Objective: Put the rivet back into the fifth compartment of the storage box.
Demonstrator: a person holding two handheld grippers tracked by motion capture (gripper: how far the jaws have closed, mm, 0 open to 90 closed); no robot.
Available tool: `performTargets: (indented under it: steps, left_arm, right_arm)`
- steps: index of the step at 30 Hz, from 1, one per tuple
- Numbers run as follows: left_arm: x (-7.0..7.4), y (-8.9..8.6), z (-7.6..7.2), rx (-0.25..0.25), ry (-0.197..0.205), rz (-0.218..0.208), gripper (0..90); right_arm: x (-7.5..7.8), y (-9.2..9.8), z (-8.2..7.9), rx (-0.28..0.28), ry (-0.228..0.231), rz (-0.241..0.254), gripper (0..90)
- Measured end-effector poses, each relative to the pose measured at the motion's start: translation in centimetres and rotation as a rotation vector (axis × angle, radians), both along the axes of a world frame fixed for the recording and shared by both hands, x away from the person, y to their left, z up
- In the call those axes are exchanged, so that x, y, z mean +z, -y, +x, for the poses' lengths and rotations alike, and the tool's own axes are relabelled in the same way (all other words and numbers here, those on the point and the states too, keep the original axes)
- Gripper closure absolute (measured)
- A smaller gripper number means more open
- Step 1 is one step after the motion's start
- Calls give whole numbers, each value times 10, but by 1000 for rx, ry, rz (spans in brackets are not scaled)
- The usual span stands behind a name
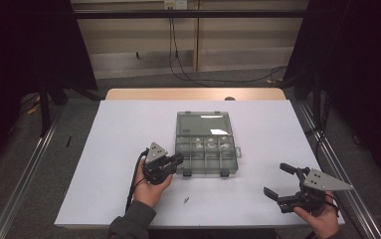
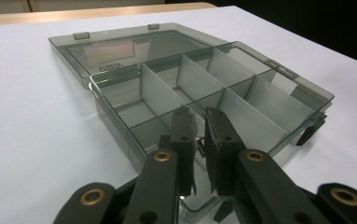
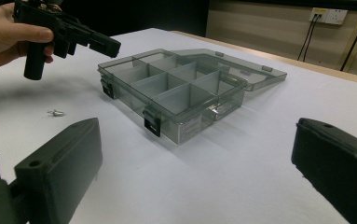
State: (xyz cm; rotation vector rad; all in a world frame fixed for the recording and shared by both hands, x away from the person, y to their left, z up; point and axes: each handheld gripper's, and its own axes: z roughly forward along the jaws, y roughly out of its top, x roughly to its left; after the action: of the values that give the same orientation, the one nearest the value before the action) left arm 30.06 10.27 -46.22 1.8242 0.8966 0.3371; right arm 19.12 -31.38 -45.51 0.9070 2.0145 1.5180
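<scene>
On my left the desk [image 1: 113, 149] lies bare and white out to its left edge, so there is open room on that side. My left gripper [image 1: 178, 160] hangs over the near left corner of the clear compartment box [image 1: 206, 157]; its jaws are nearly together, and in the left gripper view a small metal piece [image 2: 199, 148] shows in the narrow gap between them, though I cannot tell if it is pinched. A small screw [image 1: 186, 200] lies on the desk near that hand, just in front of the box.

The box sits mid-desk, its lid [image 1: 203, 123] laid flat open behind it and two black latches on the near wall. Its dividers make several compartments, and those I can see look bare.

To the right the sheet is free up to my right gripper [image 1: 279, 180], which sits near the front right corner of the desk with its jaws spread wide around nothing.
</scene>
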Motion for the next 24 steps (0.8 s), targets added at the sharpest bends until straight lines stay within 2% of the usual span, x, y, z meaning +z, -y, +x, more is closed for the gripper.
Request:
performTargets:
  steps: [2, 8, 14, 15, 18, 20, 24]
  left_arm:
    - [0, -1, 1, 0, -1, 13, 825]
    - [-1, -1, 1, 4, -3, -7, 809]
    - [-1, -3, 1, 10, -9, 3, 790]
    - [0, -3, 1, 5, -8, 10, 783]
    - [0, -3, 0, 2, -10, -15, 761]
    - [1, -3, -1, -10, -13, -7, 752]
    - [3, -2, -5, -36, -20, -24, 715]
  right_arm:
    - [0, 0, 0, -1, 1, -1, 13]
    - [0, 0, 0, 0, -1, -2, 13]
    - [0, 0, 0, 1, 0, -2, 13]
    - [0, 0, 0, -1, 0, -2, 13]
    - [0, -1, 1, -7, 9, 0, 14]
    - [0, -1, 1, -2, 2, 0, 13]
    - [0, -2, 1, -3, 1, 2, 14]
